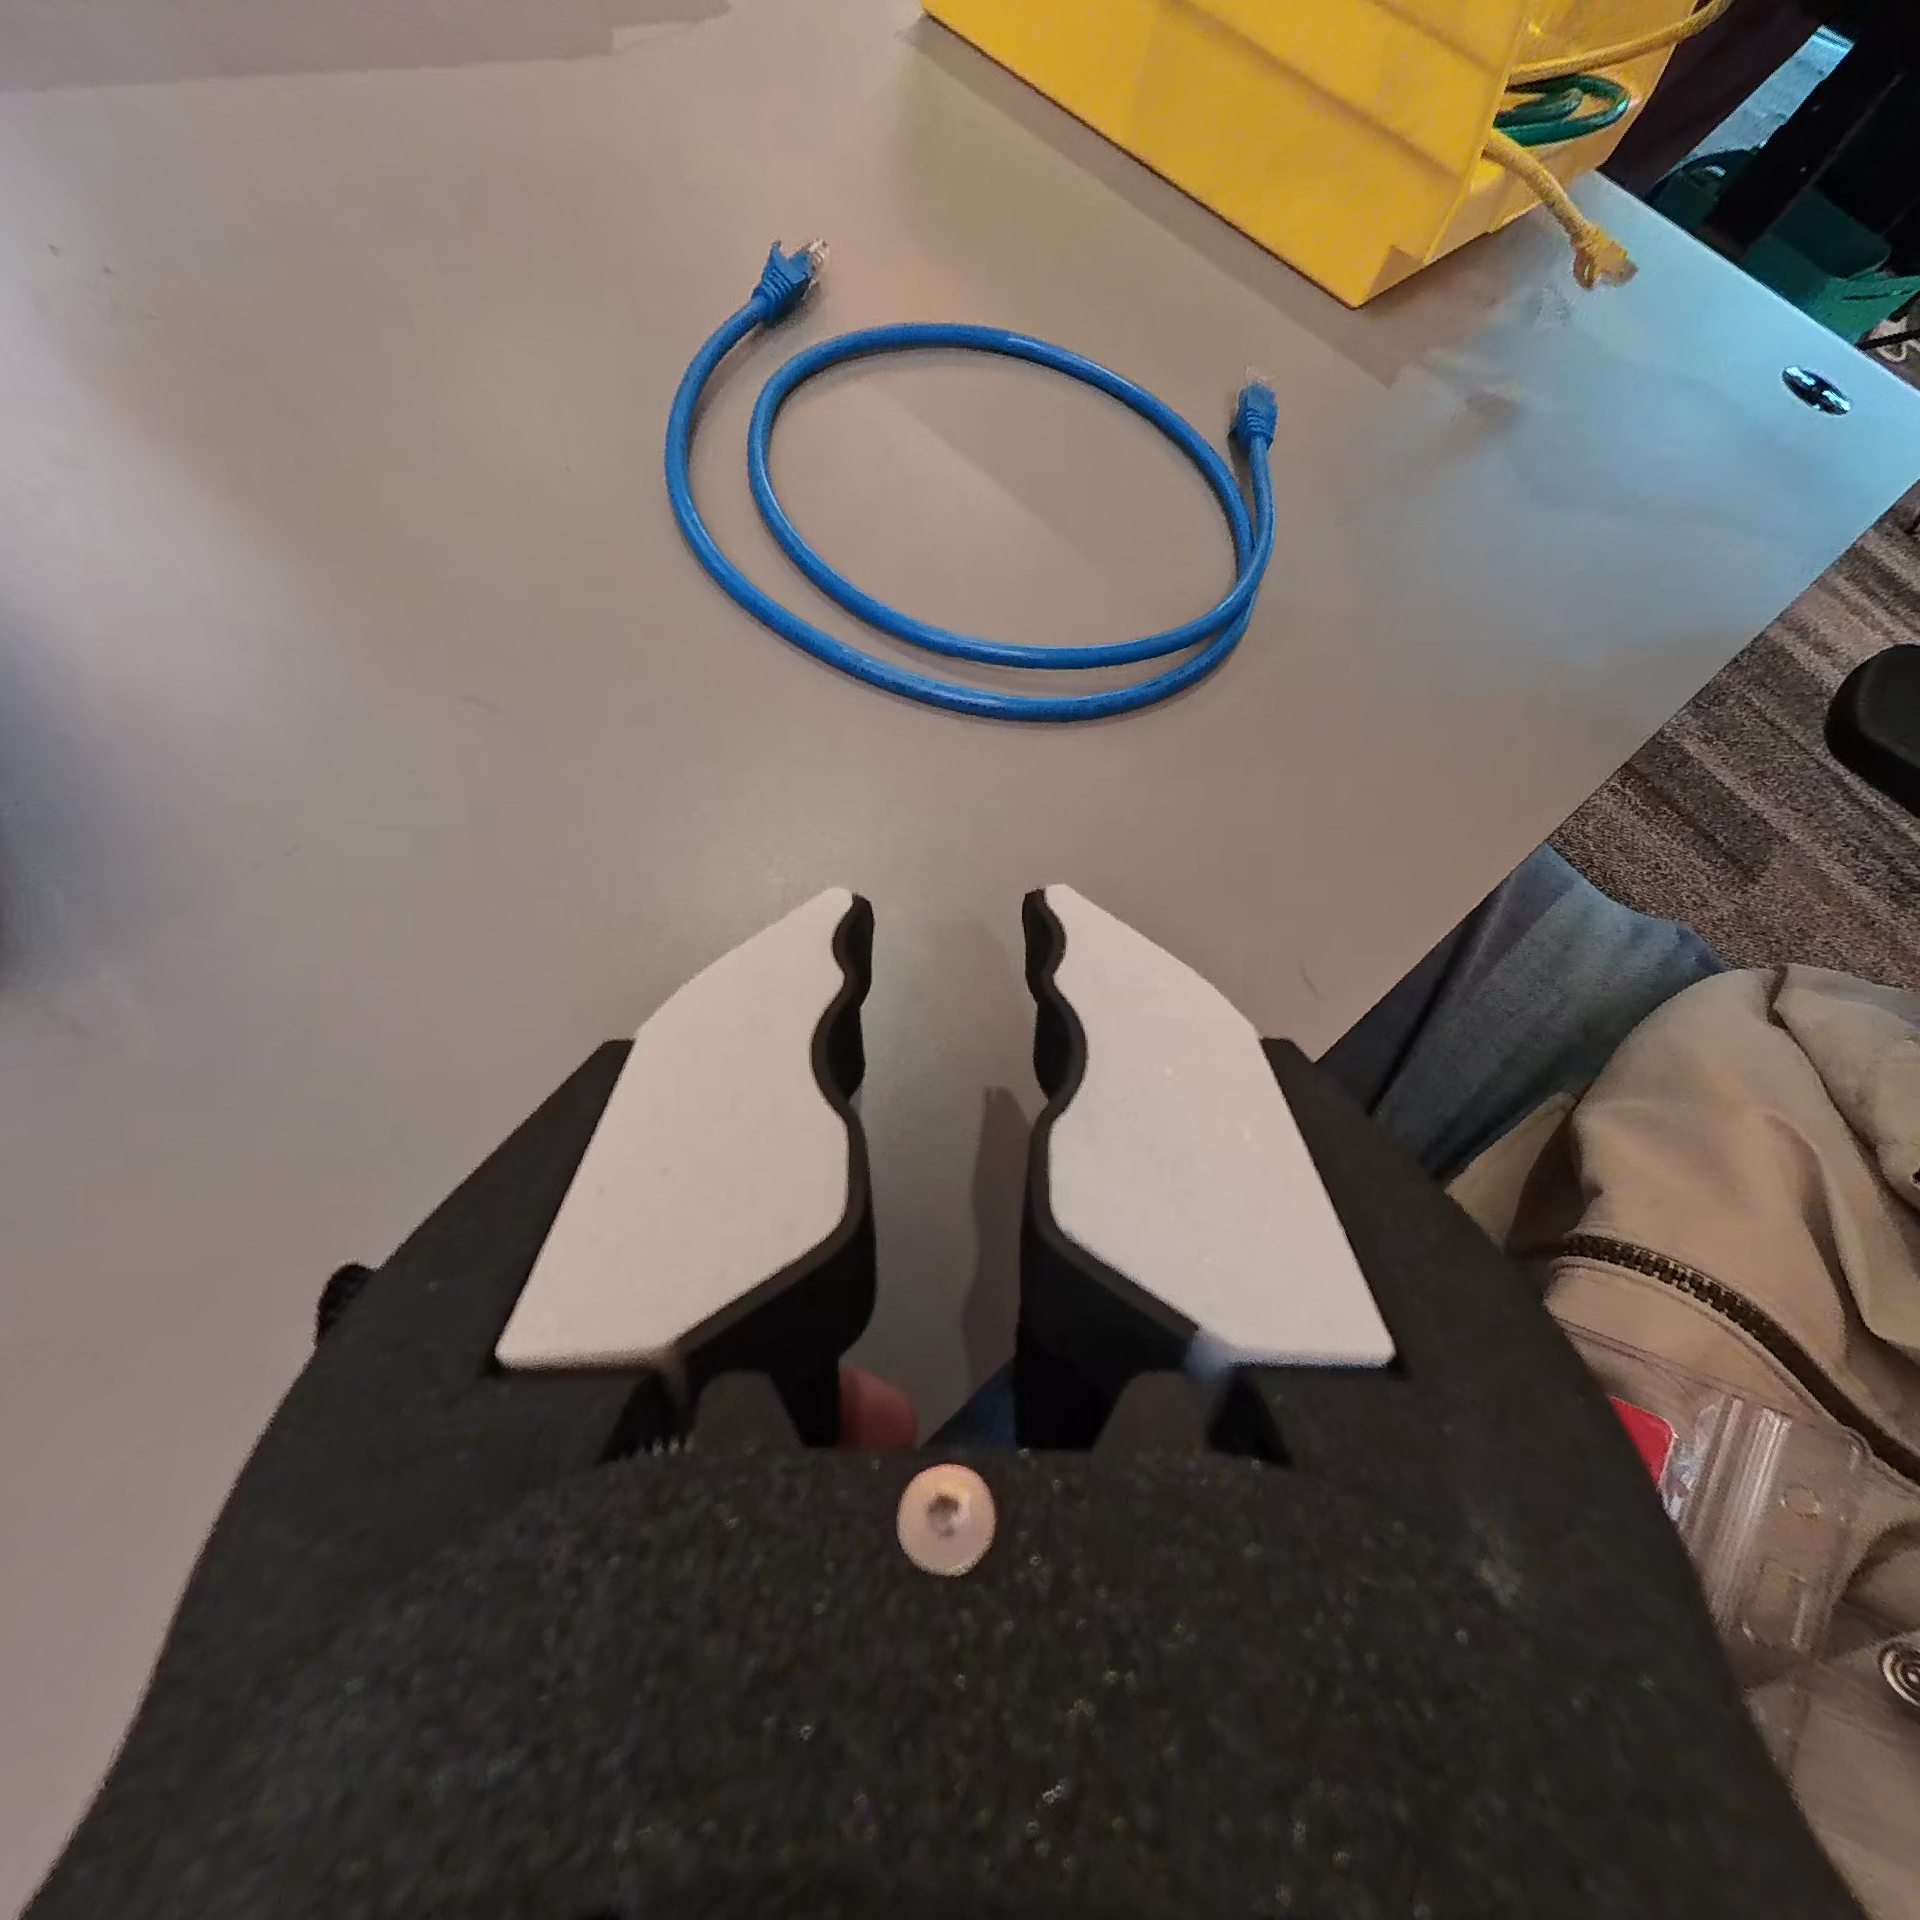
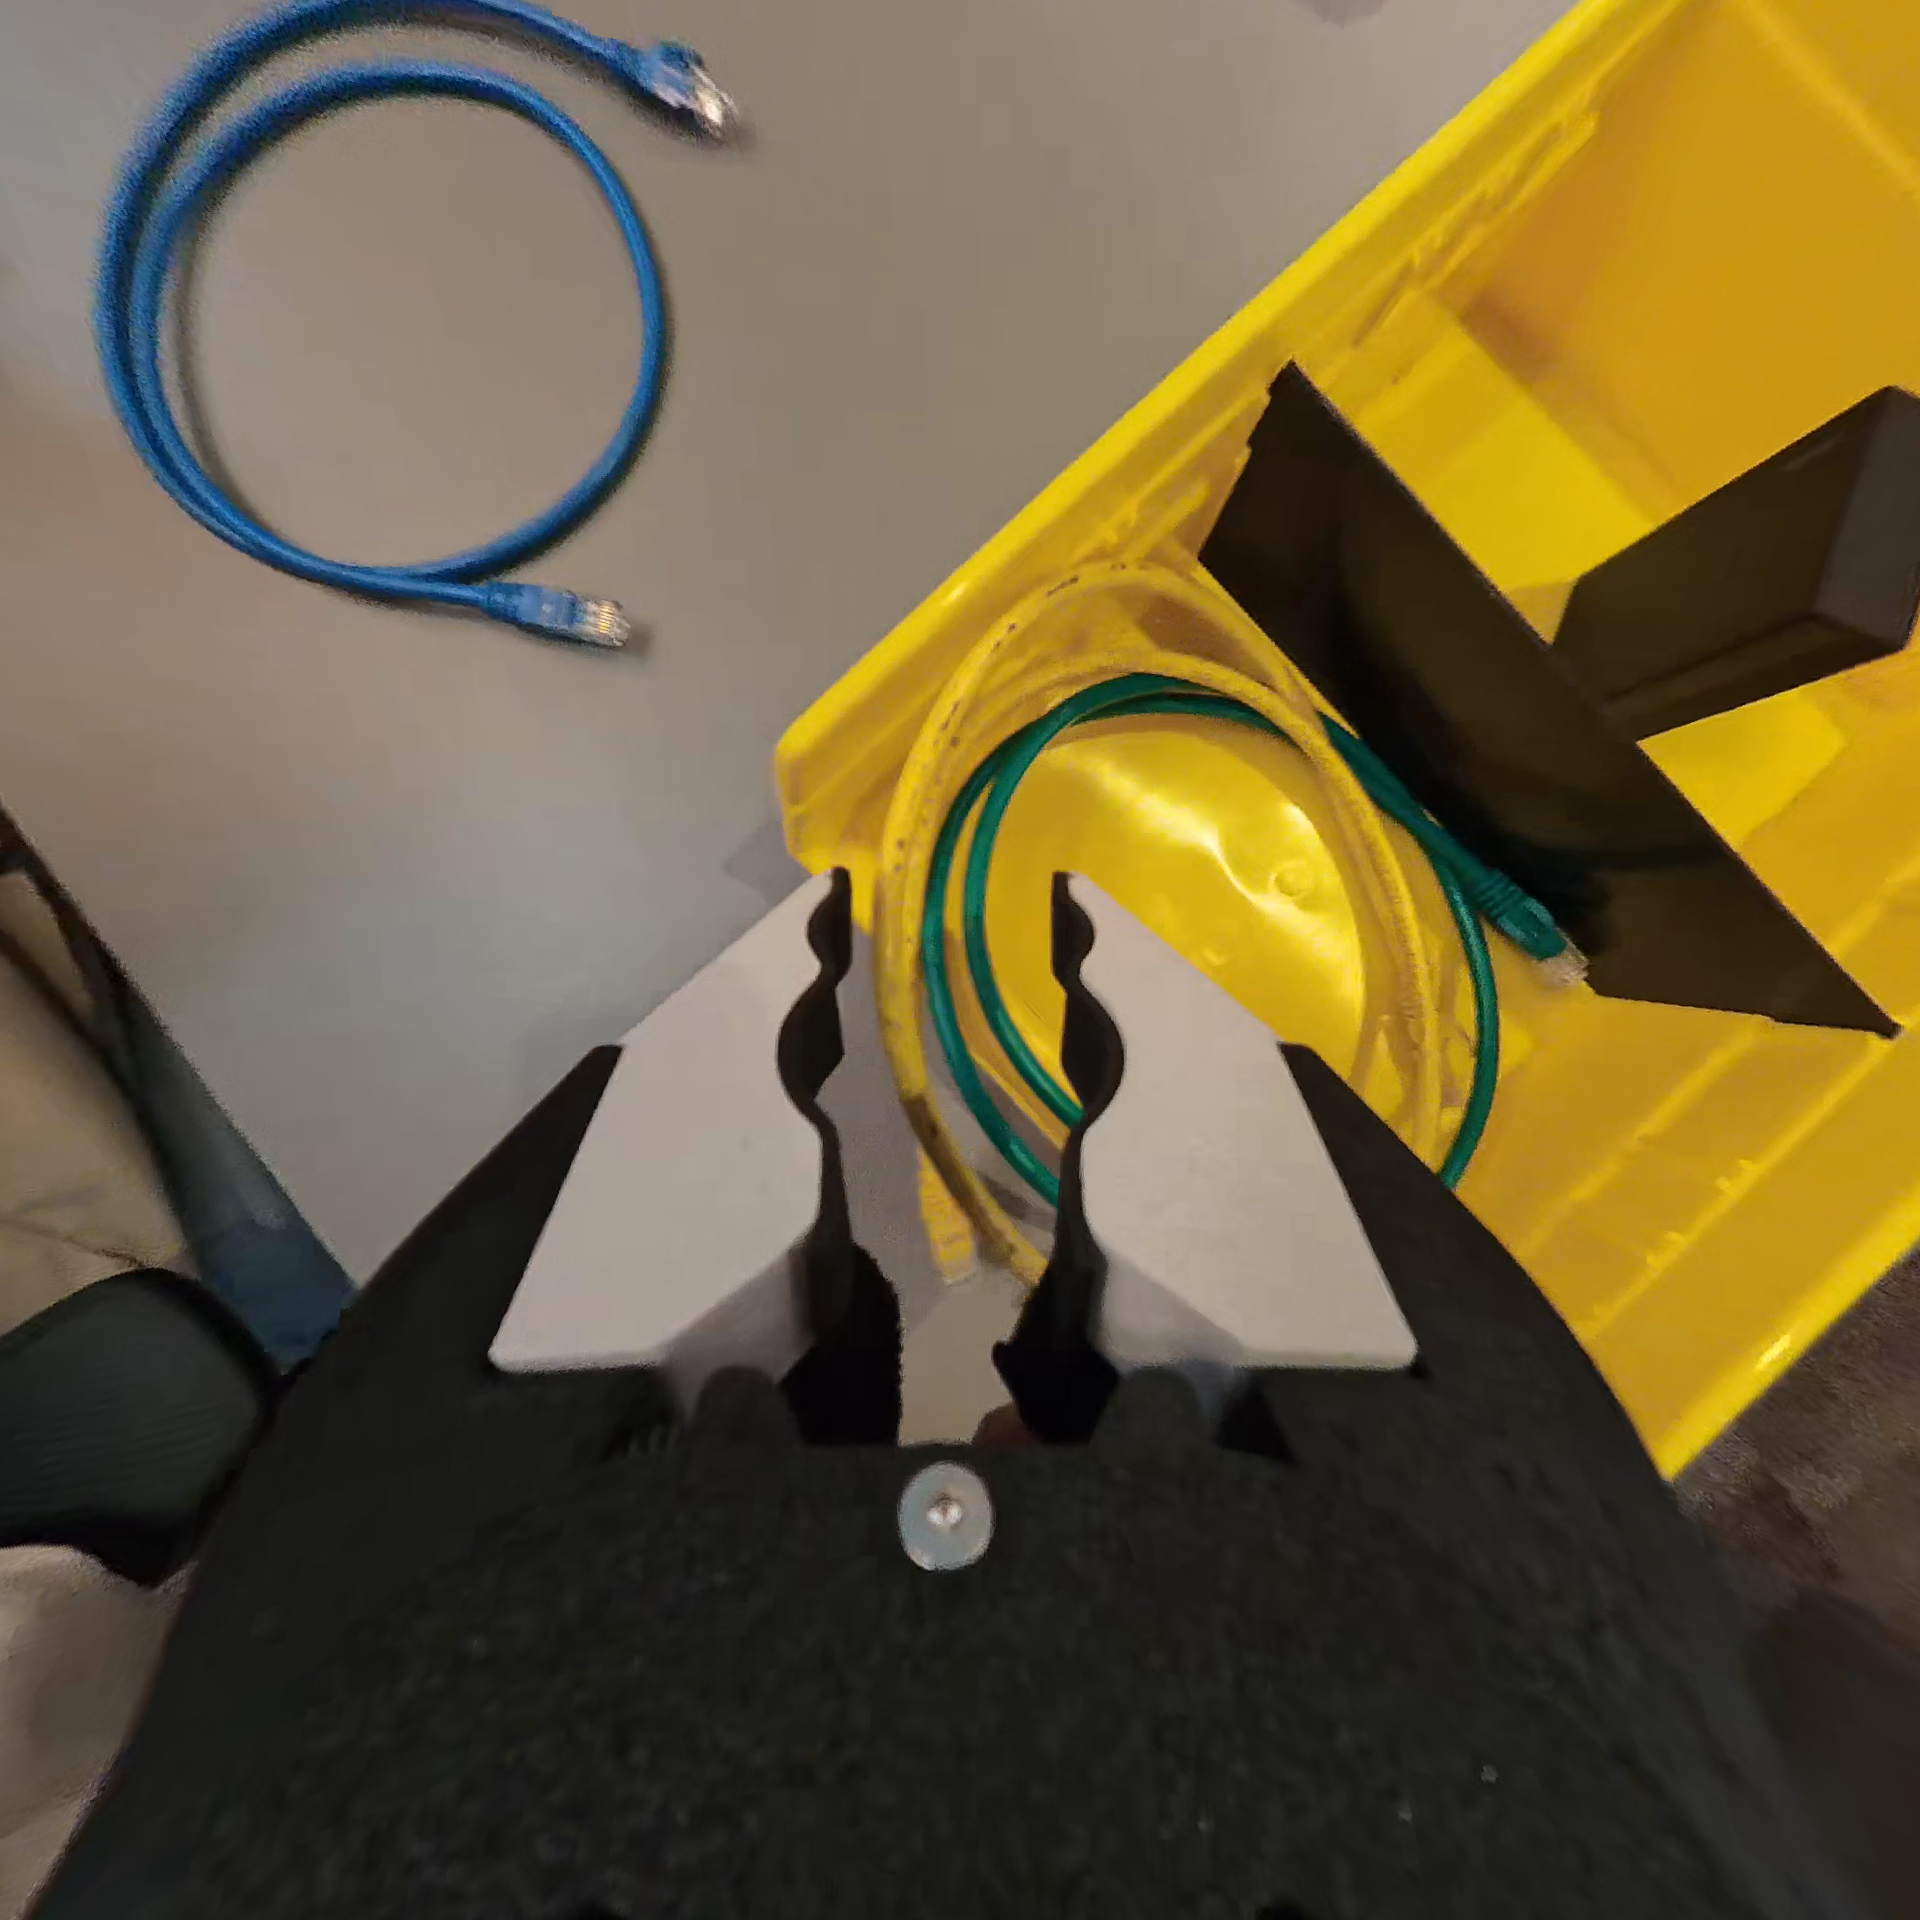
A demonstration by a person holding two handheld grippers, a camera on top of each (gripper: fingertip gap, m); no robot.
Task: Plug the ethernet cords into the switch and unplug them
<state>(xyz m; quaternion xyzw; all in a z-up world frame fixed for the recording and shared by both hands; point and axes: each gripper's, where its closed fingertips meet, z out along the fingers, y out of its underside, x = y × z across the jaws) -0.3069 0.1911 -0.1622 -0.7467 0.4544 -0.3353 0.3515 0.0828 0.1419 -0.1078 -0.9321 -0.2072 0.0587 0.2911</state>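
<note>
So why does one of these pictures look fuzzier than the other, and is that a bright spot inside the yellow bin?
Left wrist view: sharp, the blue cable crisp on the grey table, soft even light, straight edges bent by the wide lens. Right wrist view: smeared, as if by motion, most around the same cable; shiny glare on the yellow bin floor beside the green cable.

Grey table [image 1: 416, 623] bearing a coiled blue cord [image 1: 966, 540] lying flat near the middle, both plugs free, and a yellow bin [image 1: 1299, 135] standing near the far edge.
</note>
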